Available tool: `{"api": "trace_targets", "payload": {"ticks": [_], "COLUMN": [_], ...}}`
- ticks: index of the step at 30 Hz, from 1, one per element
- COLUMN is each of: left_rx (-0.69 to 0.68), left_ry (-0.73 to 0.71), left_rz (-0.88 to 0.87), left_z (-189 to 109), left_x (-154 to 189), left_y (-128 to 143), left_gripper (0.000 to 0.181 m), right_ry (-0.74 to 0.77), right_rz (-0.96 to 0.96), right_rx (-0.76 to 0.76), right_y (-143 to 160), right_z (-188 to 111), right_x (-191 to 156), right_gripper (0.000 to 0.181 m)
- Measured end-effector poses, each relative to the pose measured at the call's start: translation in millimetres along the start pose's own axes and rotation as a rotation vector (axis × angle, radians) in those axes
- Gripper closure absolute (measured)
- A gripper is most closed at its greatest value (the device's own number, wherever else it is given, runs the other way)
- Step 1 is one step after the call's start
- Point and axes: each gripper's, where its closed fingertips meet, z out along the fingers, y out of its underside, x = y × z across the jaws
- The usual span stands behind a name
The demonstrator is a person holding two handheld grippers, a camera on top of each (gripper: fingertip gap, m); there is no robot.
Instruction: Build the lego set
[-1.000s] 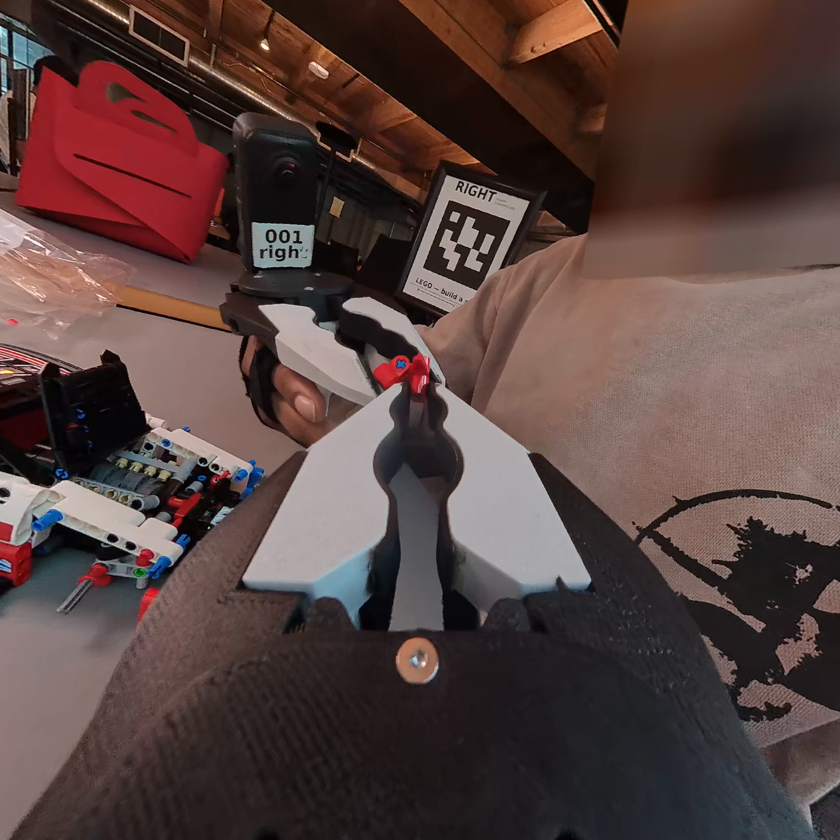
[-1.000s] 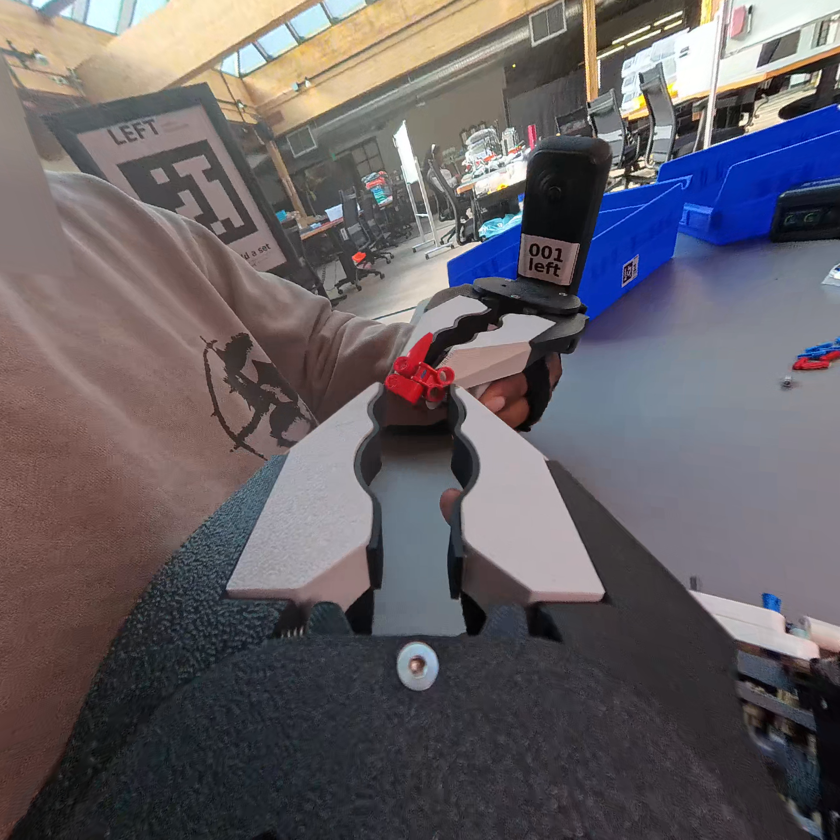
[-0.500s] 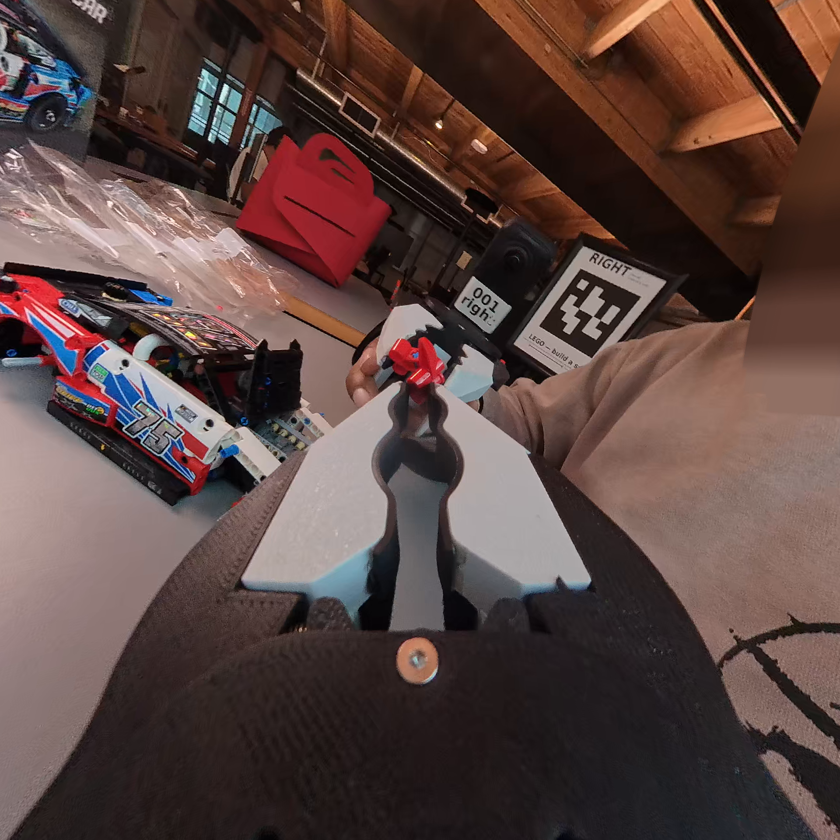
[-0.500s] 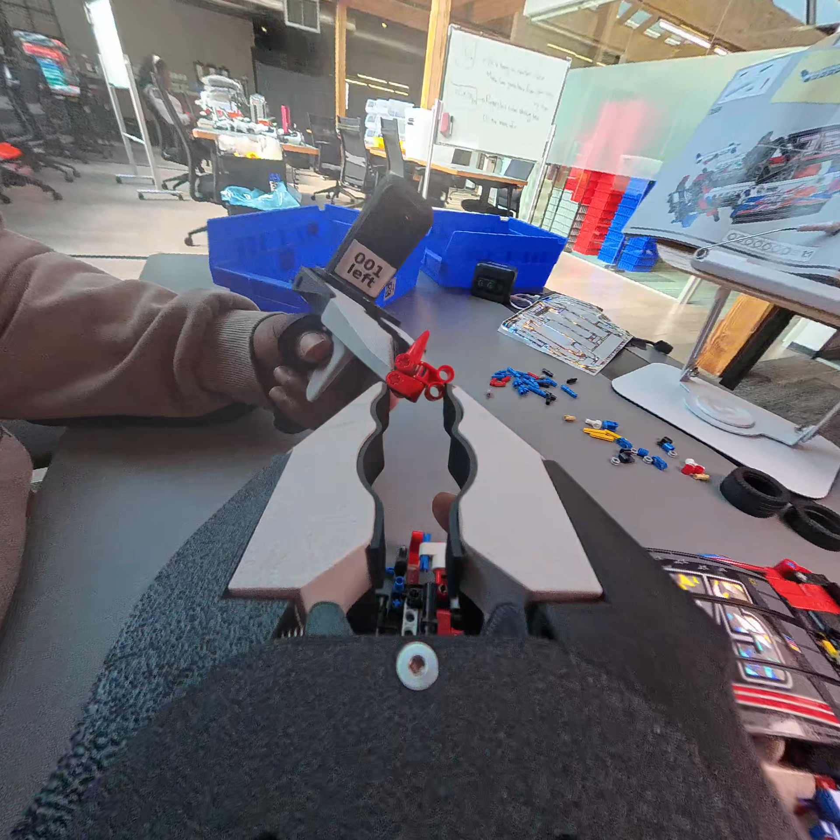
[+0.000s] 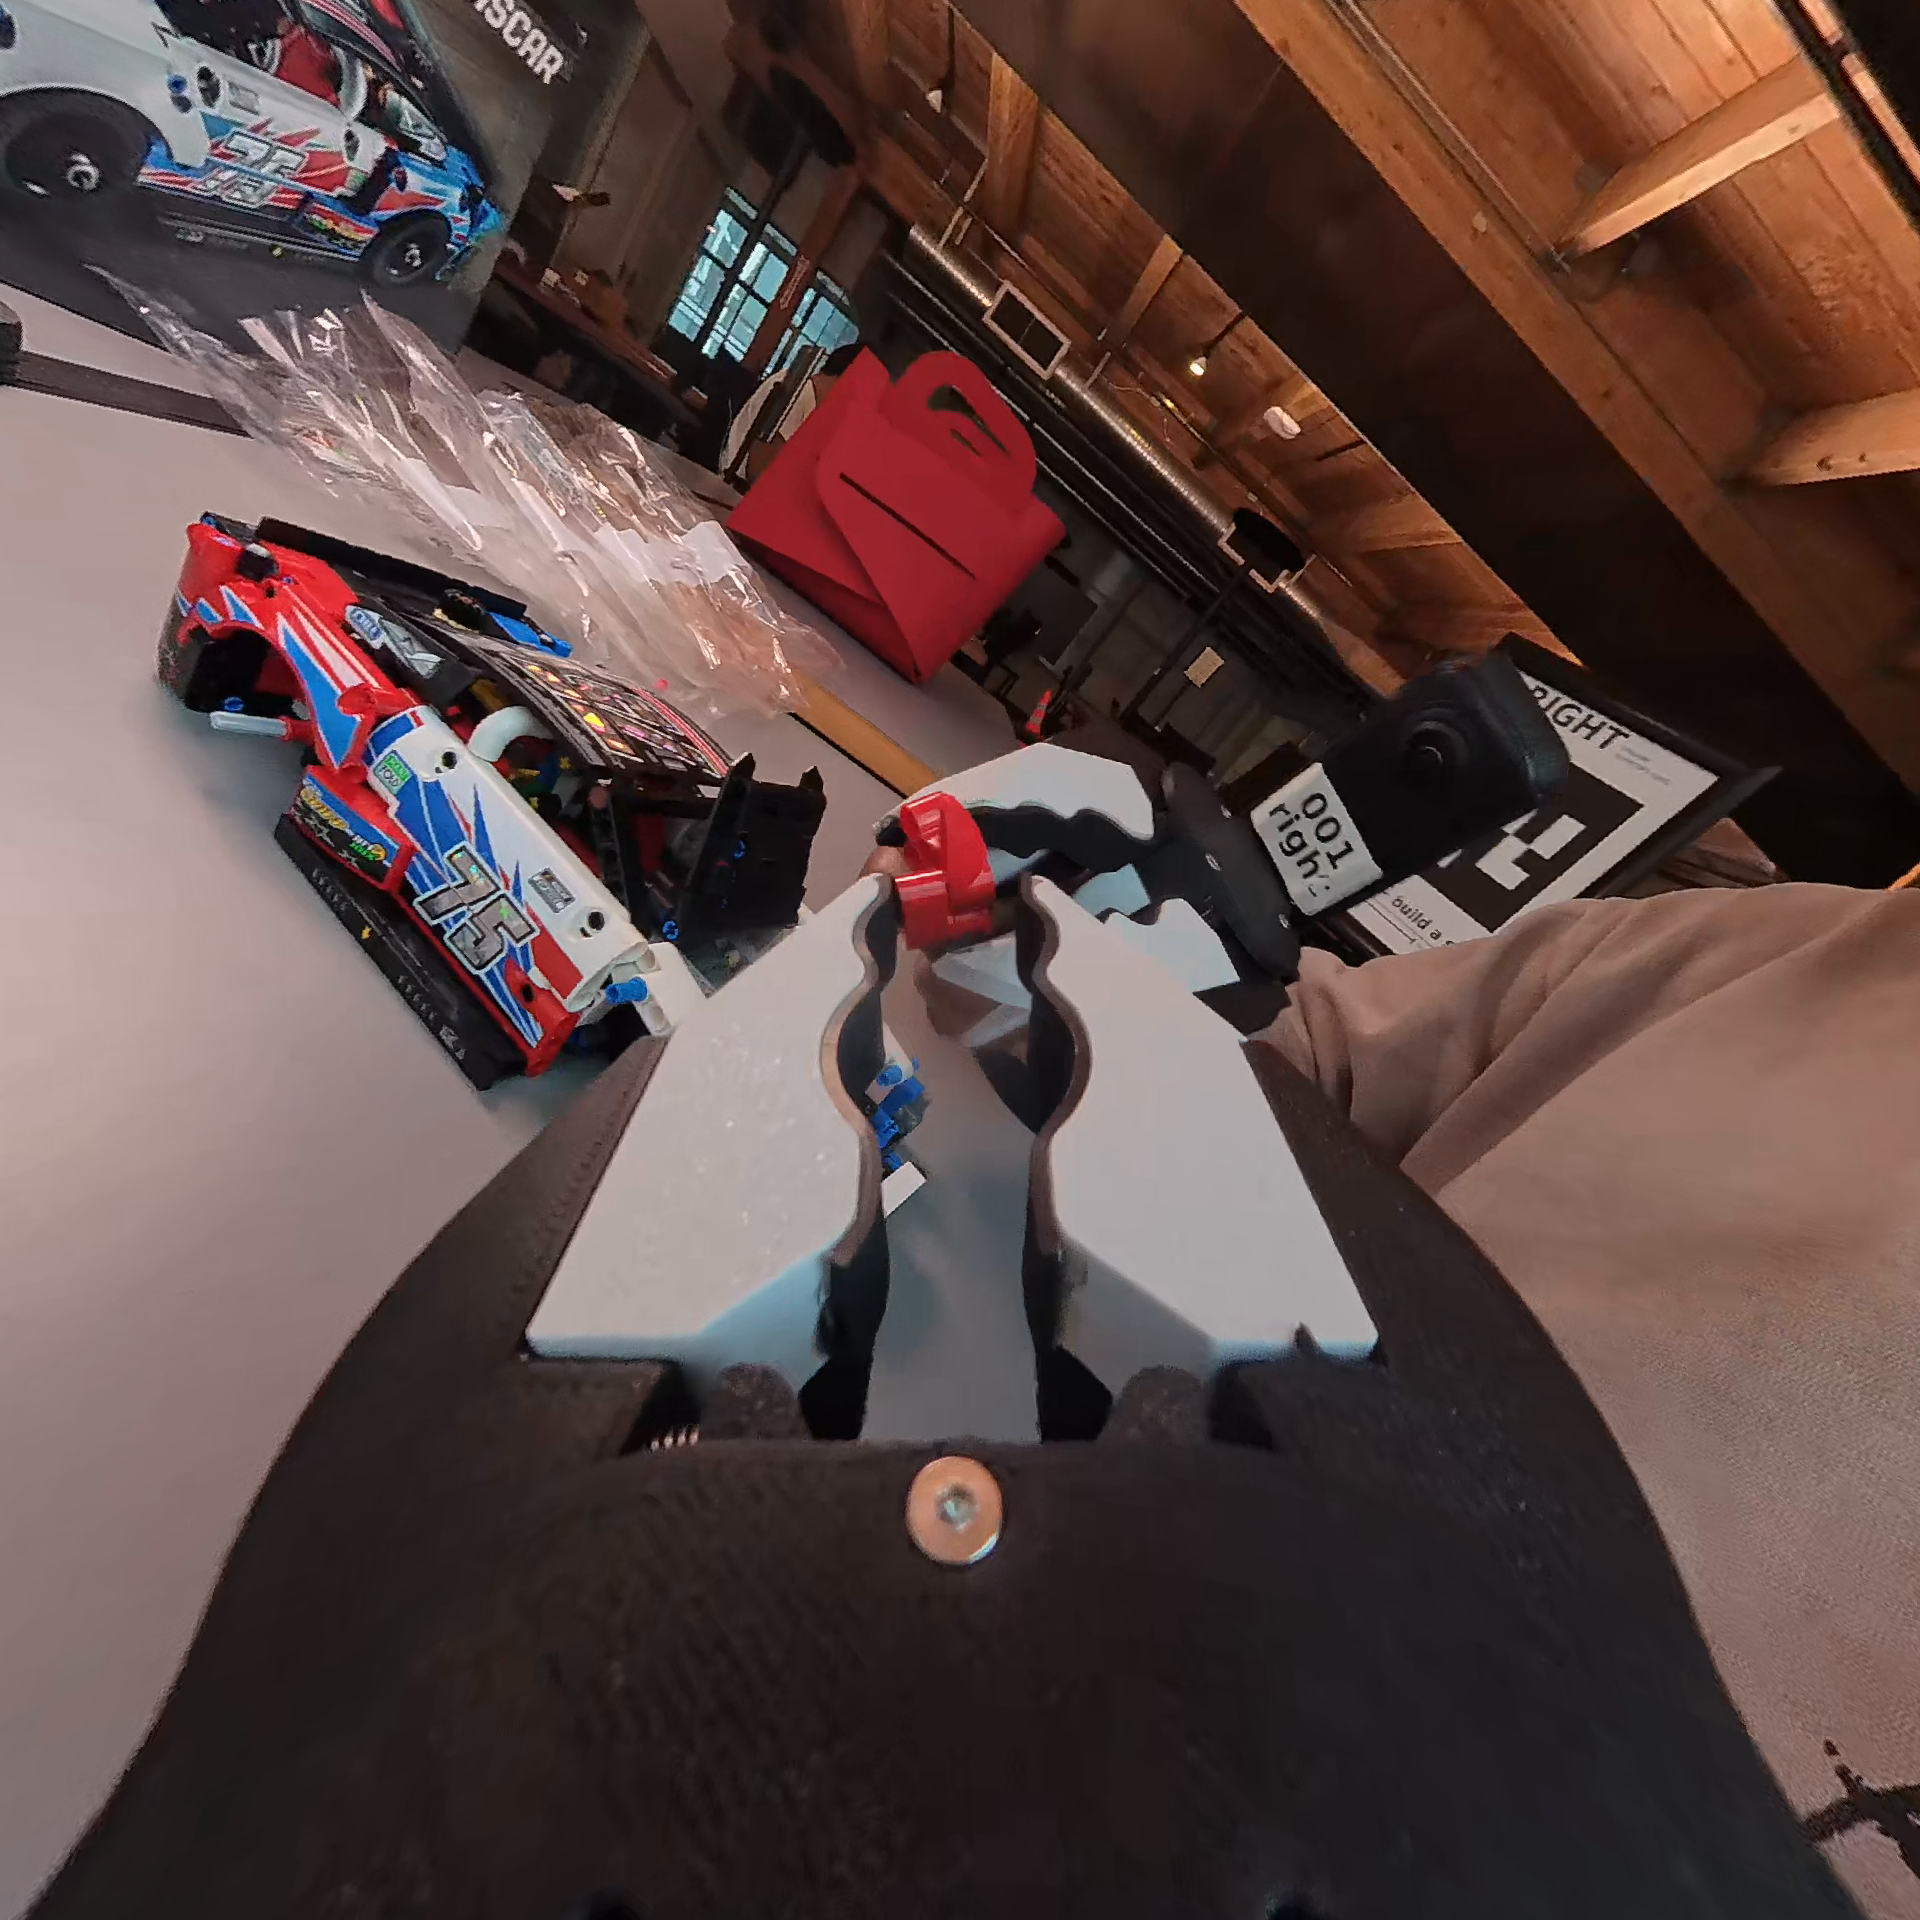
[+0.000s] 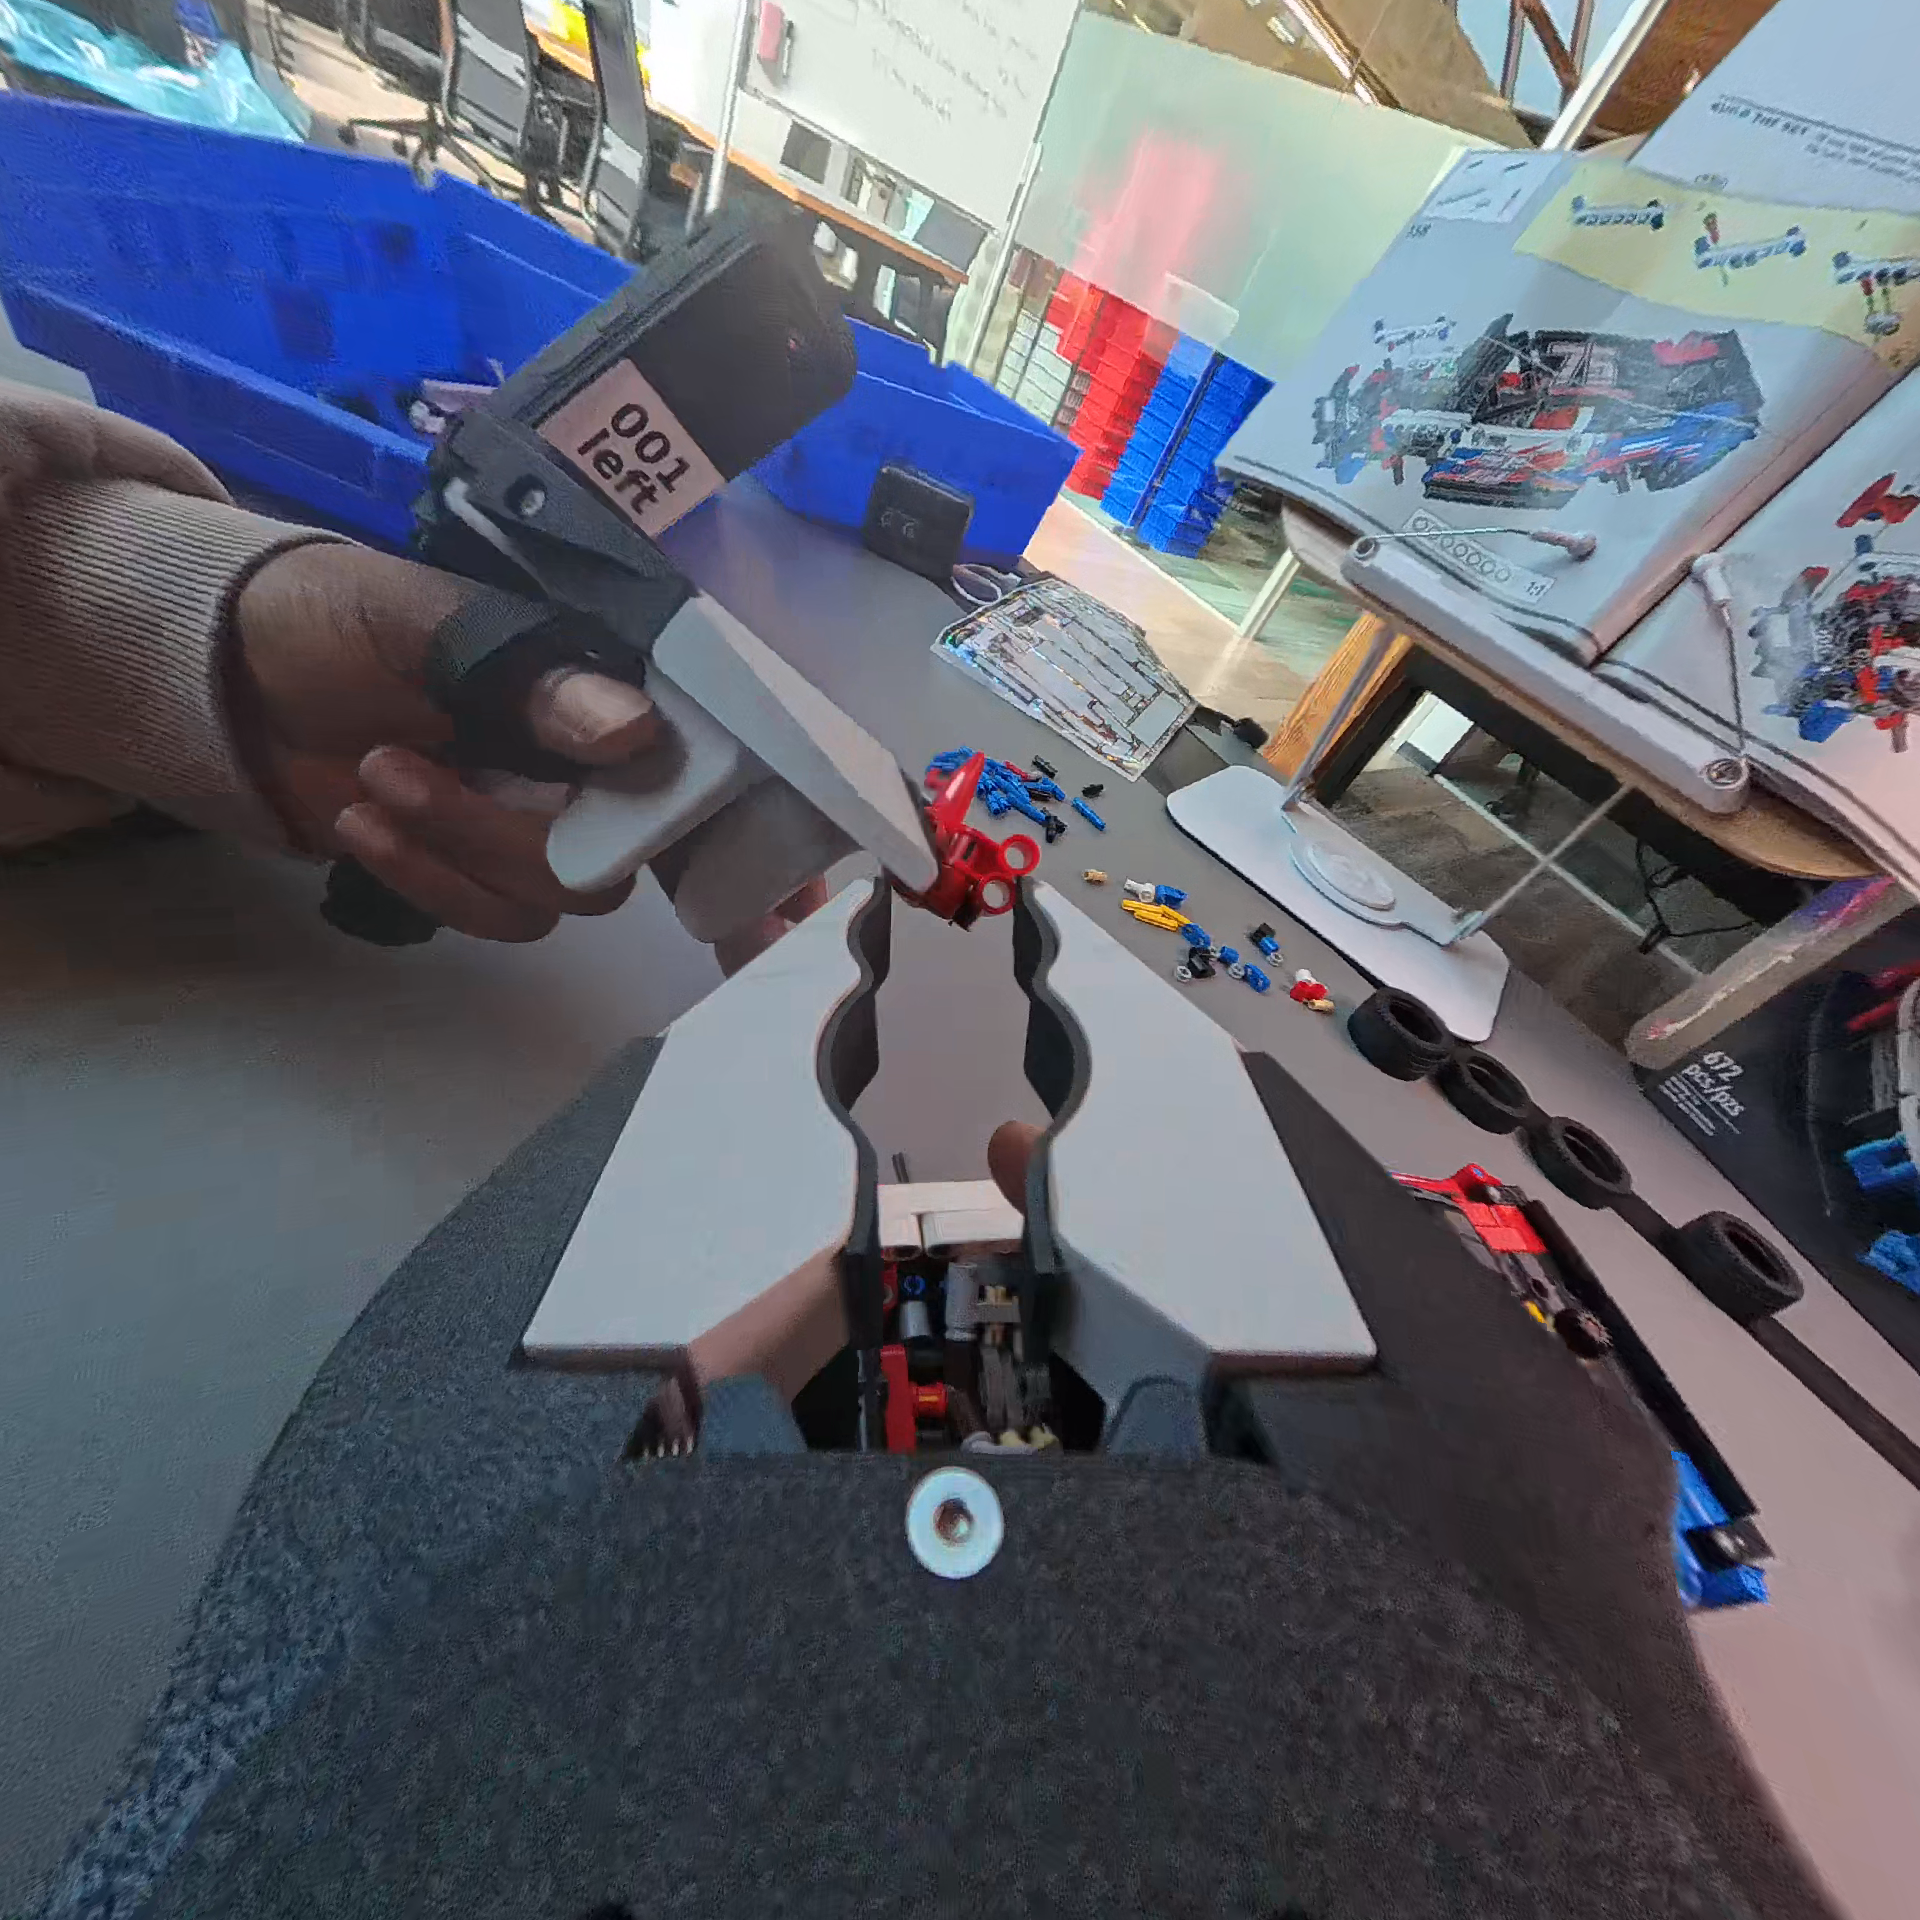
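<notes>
A small red lego piece hangs in the air between both grippers, above the grey table. My left gripper has its jaws apart; the piece touches its left finger and stands clear of the other. My right gripper has its fingertips against the red piece and looks shut on it. The left gripper's tip still touches the piece from the left. The partly built red, white and blue race car lies on the table to the left, and also shows under my right gripper.
Loose blue, yellow and red pieces and several black tyres lie ahead on the right. An instruction booklet on a stand, a sticker sheet and blue bins stand beyond. Clear plastic bags and a red bag lie behind the car. Less than 4 cm separates the two grippers' tips.
My left gripper was shut on the red piece and has opened. Both grippers swung from in front of the person's chest toward the table, still tip to tip.
</notes>
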Motion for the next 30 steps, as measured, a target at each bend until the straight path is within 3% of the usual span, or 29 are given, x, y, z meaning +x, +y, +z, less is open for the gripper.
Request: {"api": "trace_targets", "payload": {"ticks": [6,8,12,19,24,30], "left_rx": [-0.043,-0.025,-0.036,-0.080,-0.121,-0.137], "left_ry": [-0.102,-0.091,-0.058,0.014,0.062,0.070], "left_rz": [0.034,0.029,0.062,0.085,0.105,0.076], "left_z": [-6.5,-11.2,-13.2,-12.8,-9.6,-8.9], "left_x": [-15.5,-14.4,-5.6,6.2,15.0,16.4], "left_y": [1.1,-4.6,-6.6,-0.4,8.5,11.0], "left_gripper": [0.167,0.167,0.167,0.167,0.167,0.167], "right_ry": [0.038,0.015,-0.028,-0.286,-0.396,-0.412], "right_rz": [-0.051,-0.041,-0.046,0.267,0.400,0.451], "right_rx": [-0.024,0.030,0.053,0.117,0.139,0.132], "right_y": [5.4,-3.4,-6.1,-10.5,-14.9,-12.6], "right_z": [-0.1,-3.3,-5.4,-13.2,-17.8,-18.5], "right_x": [2.1,-0.6,-3.6,-11.8,-17.8,-14.7], "right_gripper": [0.168,0.181,0.174,0.156,0.164,0.174]}}
